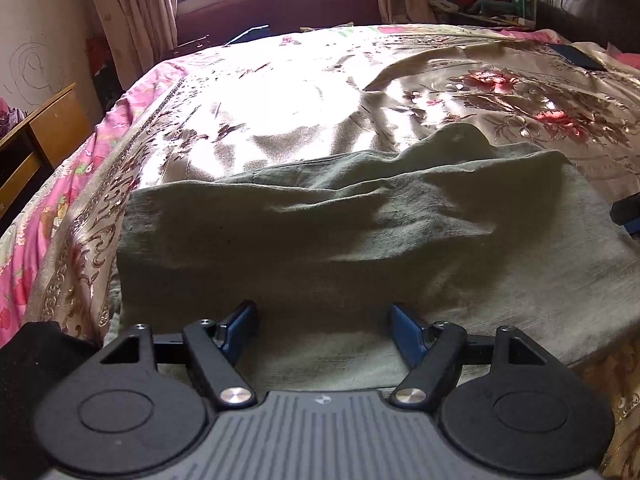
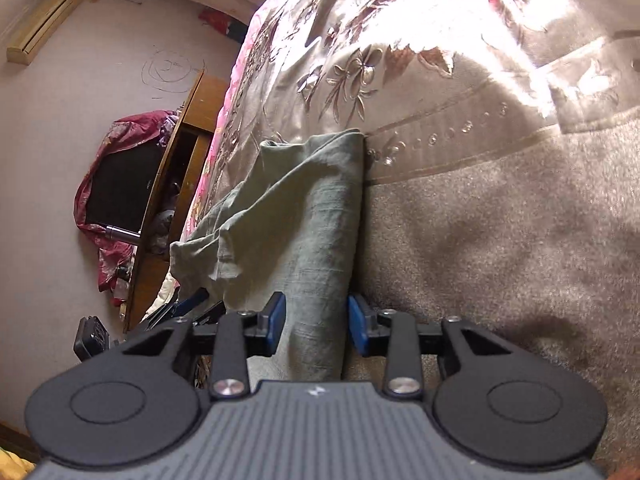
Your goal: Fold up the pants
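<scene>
Between the spread right claw (image 2: 316,322) fingers lie the pants (image 2: 304,216).

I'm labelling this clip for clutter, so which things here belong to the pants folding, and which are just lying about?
Belongs to the job:
- green pants, spread on the bed
- left tool, open at the near edge
- right tool, open astride the pants
- floral bedspread, the work surface

Just lying about:
- wooden desk
- curtains
- red cloth-draped monitor
- dark flat object on the bed

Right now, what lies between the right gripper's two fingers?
In the right wrist view, a thick fold of the green pants runs between the right gripper fingers, with the jaws apart around it.
</scene>
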Tool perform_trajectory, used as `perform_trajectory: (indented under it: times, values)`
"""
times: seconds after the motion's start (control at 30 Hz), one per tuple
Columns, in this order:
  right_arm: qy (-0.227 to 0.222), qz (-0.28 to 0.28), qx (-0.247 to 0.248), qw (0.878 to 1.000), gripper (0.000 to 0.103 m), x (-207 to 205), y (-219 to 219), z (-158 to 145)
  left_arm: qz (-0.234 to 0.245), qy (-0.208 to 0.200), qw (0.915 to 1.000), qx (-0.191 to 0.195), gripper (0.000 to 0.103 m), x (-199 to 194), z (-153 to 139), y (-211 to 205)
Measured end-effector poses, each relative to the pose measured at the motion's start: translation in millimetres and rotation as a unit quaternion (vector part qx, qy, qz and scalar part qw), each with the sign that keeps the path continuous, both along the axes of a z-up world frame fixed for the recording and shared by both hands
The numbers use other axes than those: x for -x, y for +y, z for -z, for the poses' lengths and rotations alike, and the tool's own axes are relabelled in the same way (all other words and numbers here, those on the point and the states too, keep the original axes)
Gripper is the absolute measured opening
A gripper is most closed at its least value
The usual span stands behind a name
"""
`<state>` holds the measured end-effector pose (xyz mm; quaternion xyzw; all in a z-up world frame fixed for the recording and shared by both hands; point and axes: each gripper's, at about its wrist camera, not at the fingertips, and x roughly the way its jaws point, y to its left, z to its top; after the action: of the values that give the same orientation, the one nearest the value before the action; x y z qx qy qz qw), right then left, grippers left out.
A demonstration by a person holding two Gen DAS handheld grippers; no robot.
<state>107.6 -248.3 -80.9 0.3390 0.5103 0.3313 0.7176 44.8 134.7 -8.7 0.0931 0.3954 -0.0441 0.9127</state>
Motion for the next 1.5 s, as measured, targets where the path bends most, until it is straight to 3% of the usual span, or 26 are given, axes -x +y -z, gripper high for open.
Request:
perform_trajectory:
  times: [0.17, 0.3, 0.43, 0.47, 0.6, 0.67, 0.87, 0.97, 1.1, 1.2, 1.37, 1.5]
  values:
    - [0.005, -0.046, 0.036, 0.998, 0.034, -4, 3, -7, 0.012, -0.002, 0.9999, -0.005, 0.086, 2, -1, -3]
    - [0.026, -0.043, -0.034, 0.998, 0.033, -11, 17, 14, 0.007, -0.005, 0.9999, 0.009, 0.086, -1, 1, -3]
    - [0.035, -0.009, -0.089, 0.995, 0.014, -22, 31, 33, 0.005, -0.003, 0.9998, 0.016, 0.086, -4, 0, -3]
    - [0.030, -0.005, -0.095, 0.995, 0.014, -22, 30, 32, 0.007, -0.001, 0.9999, 0.014, 0.086, -4, 0, -3]
    - [0.013, 0.039, -0.109, 0.993, 0.015, -11, 2, 20, 0.020, 0.002, 0.9998, 0.000, 0.086, -4, -2, -6]
    - [0.015, 0.065, -0.132, 0.989, 0.010, 0, -14, 19, 0.018, 0.003, 0.9998, -0.001, 0.086, -6, -1, -7]
    - [0.020, 0.059, -0.098, 0.993, 0.008, -10, 5, 34, 0.018, 0.003, 0.9997, -0.012, 0.087, -10, 1, -18]
    - [0.024, 0.046, -0.105, 0.993, 0.006, -28, 21, 35, 0.013, 0.007, 0.9998, -0.011, 0.087, -11, 1, -17]
    - [0.001, 0.071, -0.079, 0.994, 0.004, -30, 20, 18, 0.012, 0.011, 0.9995, -0.028, 0.086, -11, 0, -25]
    - [-0.017, 0.098, -0.084, 0.991, 0.003, -11, -4, 3, 0.035, 0.012, 0.9975, -0.061, 0.085, -6, -1, -40]
    - [-0.013, 0.148, -0.053, 0.987, 0.003, 31, -57, -8, 0.083, 0.028, 0.9958, -0.026, 0.085, -4, 0, -75]
    - [0.009, 0.200, -0.002, 0.980, 0.003, 58, -98, -6, 0.193, 0.007, 0.9767, -0.093, 0.087, 8, 3, -127]
